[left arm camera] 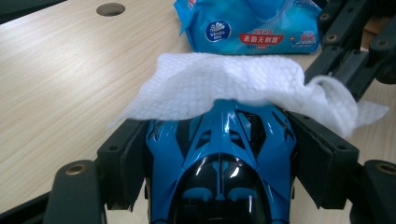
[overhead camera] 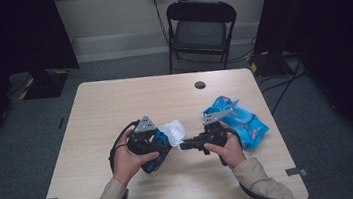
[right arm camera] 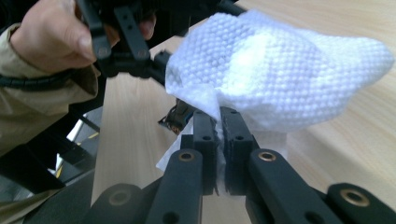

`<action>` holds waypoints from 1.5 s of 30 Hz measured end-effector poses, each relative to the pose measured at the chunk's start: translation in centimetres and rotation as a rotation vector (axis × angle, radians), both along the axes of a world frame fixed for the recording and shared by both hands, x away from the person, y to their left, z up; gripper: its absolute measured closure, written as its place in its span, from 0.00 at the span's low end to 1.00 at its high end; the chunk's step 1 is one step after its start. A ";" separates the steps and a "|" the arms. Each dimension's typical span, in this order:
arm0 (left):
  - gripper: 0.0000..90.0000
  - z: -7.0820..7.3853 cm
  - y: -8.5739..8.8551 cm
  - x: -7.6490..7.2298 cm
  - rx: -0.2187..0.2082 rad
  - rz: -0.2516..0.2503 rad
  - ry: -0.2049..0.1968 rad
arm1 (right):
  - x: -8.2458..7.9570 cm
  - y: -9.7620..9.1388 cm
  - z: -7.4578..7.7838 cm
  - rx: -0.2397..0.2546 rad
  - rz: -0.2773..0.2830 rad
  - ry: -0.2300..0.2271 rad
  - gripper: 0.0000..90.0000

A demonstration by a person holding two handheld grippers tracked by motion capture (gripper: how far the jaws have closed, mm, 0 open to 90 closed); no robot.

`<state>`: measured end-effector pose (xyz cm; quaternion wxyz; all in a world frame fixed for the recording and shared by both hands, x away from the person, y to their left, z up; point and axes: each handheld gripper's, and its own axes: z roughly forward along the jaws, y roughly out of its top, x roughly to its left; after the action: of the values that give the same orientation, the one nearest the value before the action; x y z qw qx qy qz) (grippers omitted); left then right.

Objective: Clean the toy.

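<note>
A blue and black toy car (left arm camera: 224,158) sits between the pads of my left gripper (left arm camera: 223,140), which is shut on its sides. In the high view the left gripper (overhead camera: 155,143) is held just above the table's middle. A white wet wipe (left arm camera: 224,86) is draped over the car's front end. My right gripper (right arm camera: 219,122) is shut on a fold of the wipe (right arm camera: 280,70) and, in the high view, the right gripper (overhead camera: 185,143) points left at the car (overhead camera: 151,165). The wipe (overhead camera: 174,130) hides the car's nose.
A blue pack of wipes (overhead camera: 241,120) with its flap lifted lies right of my right hand, and the pack (left arm camera: 247,25) lies beyond the car. The wooden table (overhead camera: 110,112) has a cable hole (overhead camera: 200,84) near its far edge. A black folding chair (overhead camera: 200,29) stands behind it.
</note>
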<state>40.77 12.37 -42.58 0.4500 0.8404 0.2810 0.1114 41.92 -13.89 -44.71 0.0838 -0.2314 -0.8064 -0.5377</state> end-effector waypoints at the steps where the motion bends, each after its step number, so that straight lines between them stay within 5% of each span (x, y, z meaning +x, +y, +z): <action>1: 0.29 0.0 0.0 0.0 -0.008 0.002 0.001 | -0.1 0.0 -0.1 -0.002 0.008 0.000 0.96; 18: 0.29 0.2 -0.7 0.0 -0.006 -0.026 0.012 | 0.2 1.1 -0.8 -0.064 0.002 -0.010 0.96; 27: 0.29 0.7 -0.2 0.0 -0.047 -0.022 0.021 | 0.2 0.8 -1.0 -0.074 -0.014 -0.025 0.96; 45: 0.29 1.1 -1.7 0.1 -0.050 -0.056 0.037 | 0.2 1.0 -0.8 -0.038 -0.042 -0.065 0.95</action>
<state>40.89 10.64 -41.49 0.4687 0.8382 0.2683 0.0762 42.16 -12.87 -45.56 0.0420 -0.2324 -0.8138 -0.5310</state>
